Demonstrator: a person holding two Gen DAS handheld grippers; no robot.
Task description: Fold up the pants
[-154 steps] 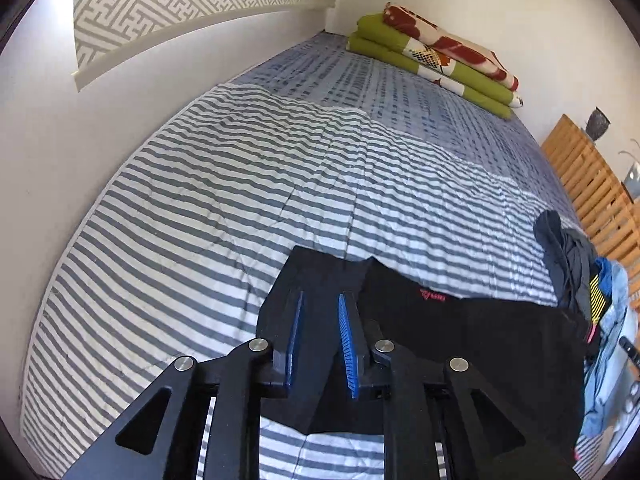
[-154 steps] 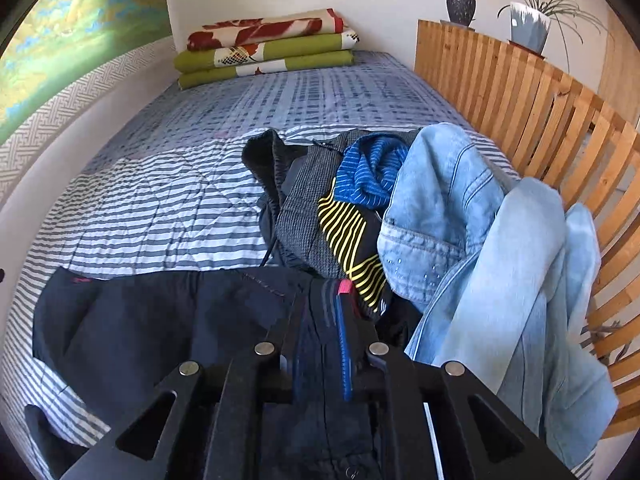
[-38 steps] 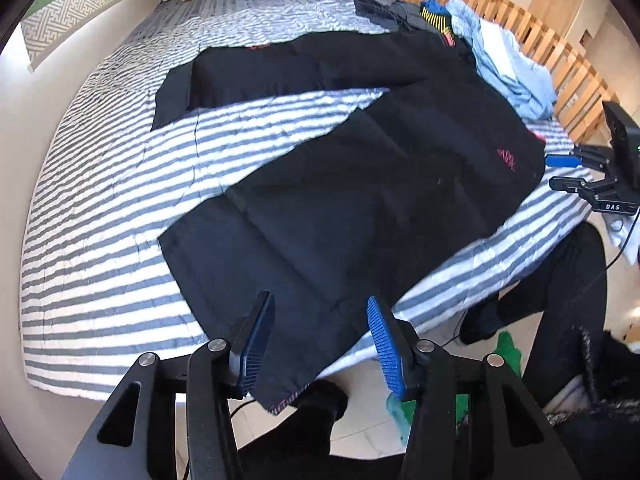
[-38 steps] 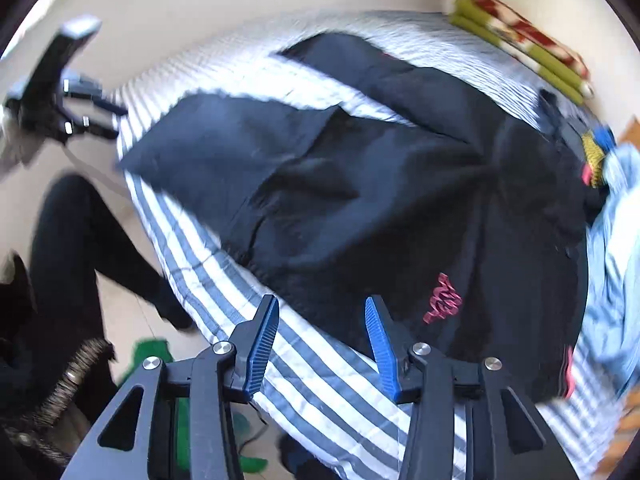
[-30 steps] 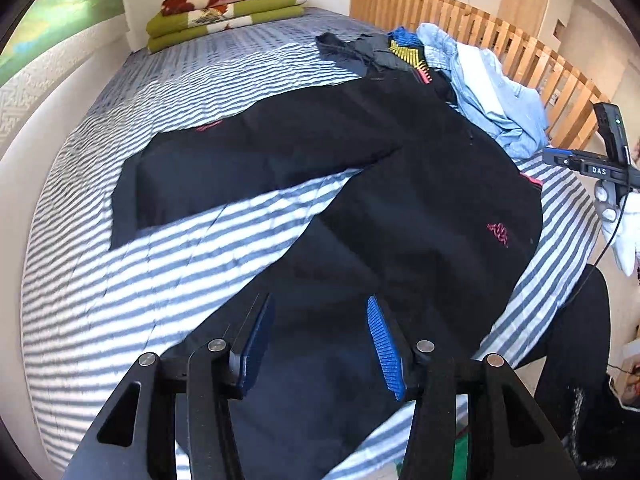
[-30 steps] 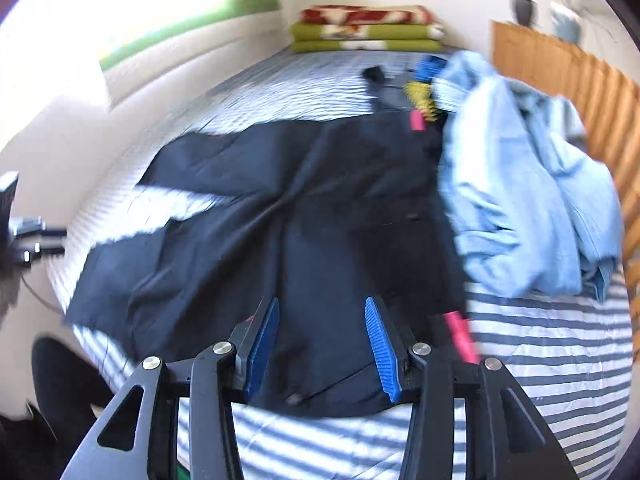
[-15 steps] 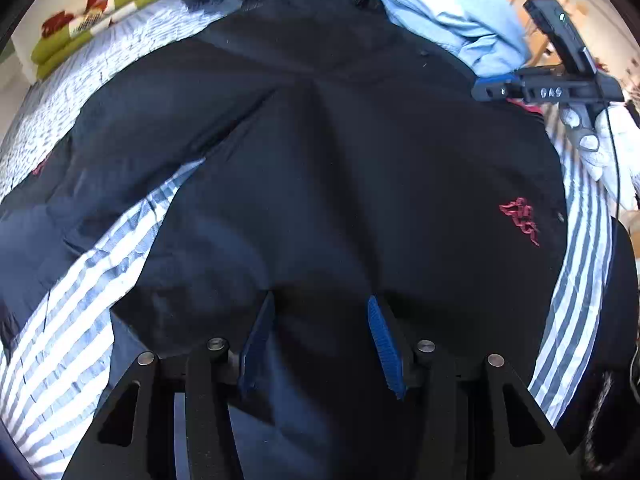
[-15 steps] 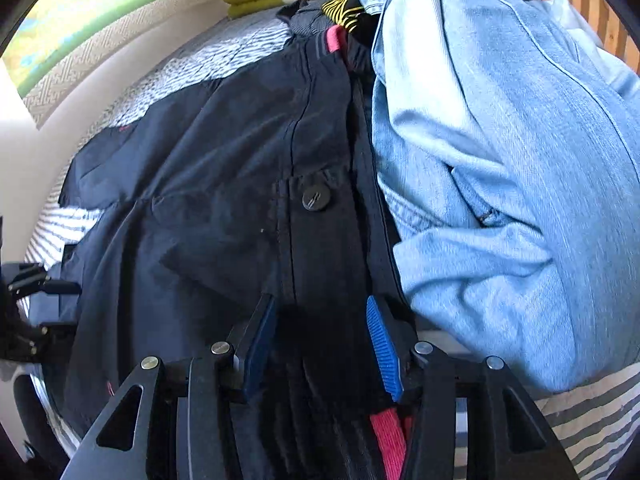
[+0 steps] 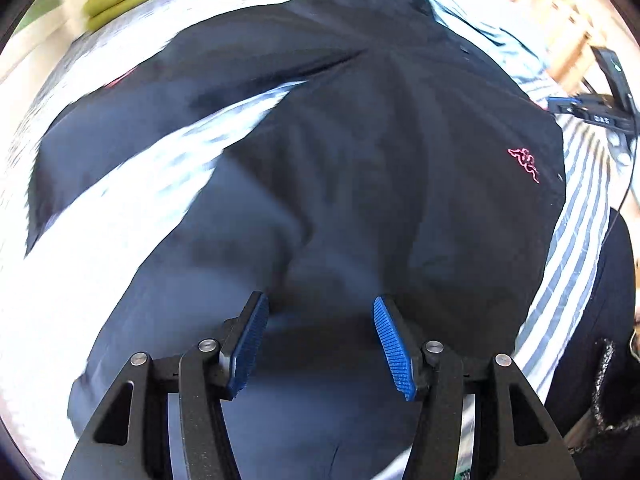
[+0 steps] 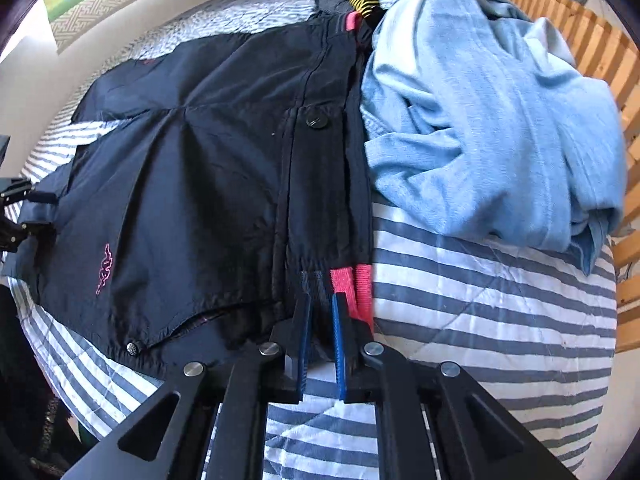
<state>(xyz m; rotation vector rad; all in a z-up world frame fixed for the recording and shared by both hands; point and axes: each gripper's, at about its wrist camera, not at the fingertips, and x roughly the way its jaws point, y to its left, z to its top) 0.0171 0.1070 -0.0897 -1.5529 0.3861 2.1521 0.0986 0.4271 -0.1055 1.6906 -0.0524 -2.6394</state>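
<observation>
Black pants [image 10: 192,168] lie on a striped bedspread [image 10: 480,320]; left hand-held gripper [image 9: 316,340] gapes wide, right hand-held gripper [image 10: 319,336] pinches their waistband.

Your left wrist view looks steeply down, very close over the spread black trousers with a pink logo [image 9: 400,168]. Your right wrist view sits low at their elasticated waistband, facing along the grey-and-white striped bedcover [image 10: 480,300] — both views share those trousers' upper part.
</observation>
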